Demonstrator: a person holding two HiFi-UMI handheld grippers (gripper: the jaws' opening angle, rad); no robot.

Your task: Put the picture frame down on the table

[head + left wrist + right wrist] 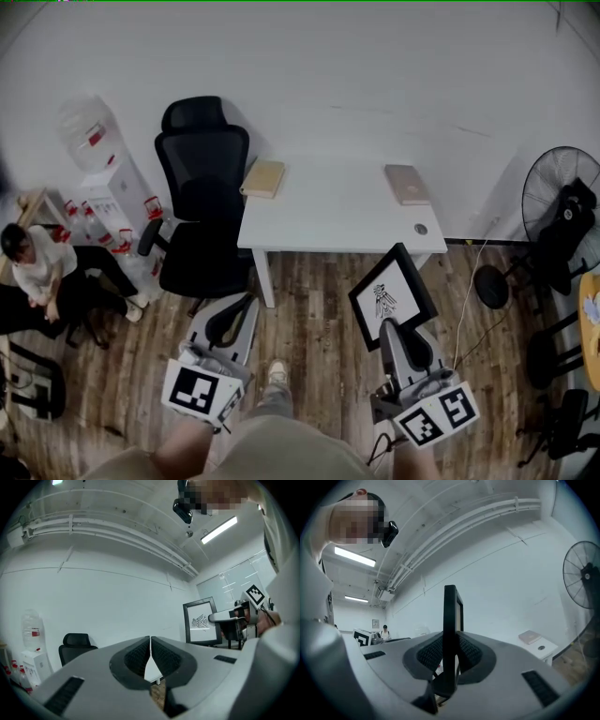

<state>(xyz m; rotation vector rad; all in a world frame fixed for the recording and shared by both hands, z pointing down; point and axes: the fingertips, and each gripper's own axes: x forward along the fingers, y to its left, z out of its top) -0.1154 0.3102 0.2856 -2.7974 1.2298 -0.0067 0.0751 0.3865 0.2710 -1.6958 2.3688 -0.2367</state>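
My right gripper [392, 323] is shut on the lower edge of a black picture frame [392, 296] with a white print and a small dark drawing, held upright above the wooden floor just in front of the white table [342, 217]. In the right gripper view the frame [450, 634] stands edge-on between the ribbed pads. The left gripper view shows the frame [202, 622] off to the right. My left gripper [235, 317] is shut with nothing in it, level, left of the frame; its pads [150, 657] meet.
A tan book [263, 178] lies at the table's left end, a pinkish book [407, 184] at its right, near a cable hole [421, 229]. A black office chair [202, 202] stands left of the table. A floor fan [555, 202] is right. A seated person [37, 267] and water dispenser [112, 192] are far left.
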